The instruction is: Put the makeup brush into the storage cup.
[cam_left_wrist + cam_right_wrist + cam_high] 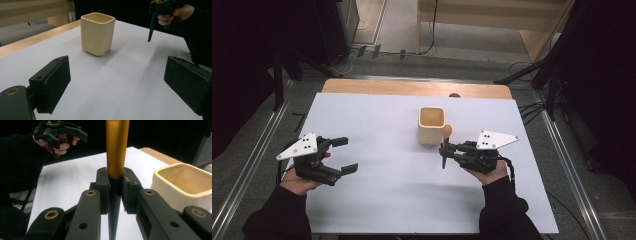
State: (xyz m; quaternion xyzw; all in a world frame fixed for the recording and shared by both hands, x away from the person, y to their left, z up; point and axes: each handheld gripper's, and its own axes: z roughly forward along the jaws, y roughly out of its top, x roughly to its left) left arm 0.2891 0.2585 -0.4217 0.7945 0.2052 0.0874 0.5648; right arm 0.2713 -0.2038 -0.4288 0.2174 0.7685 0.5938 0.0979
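Pen with gold upper barrel and dark tapered tip (117, 157), upright in the right gripper (448, 150).
Its jaws clamp it just beside the cream square ceramic cup (431, 125); the left gripper (346, 155) hovers with jaws wide apart over the white table (387, 190).

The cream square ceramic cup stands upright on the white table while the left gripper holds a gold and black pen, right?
Not quite: the right gripper holds the gold and black pen, as the right gripper view shows. The cream square ceramic cup does stand upright.
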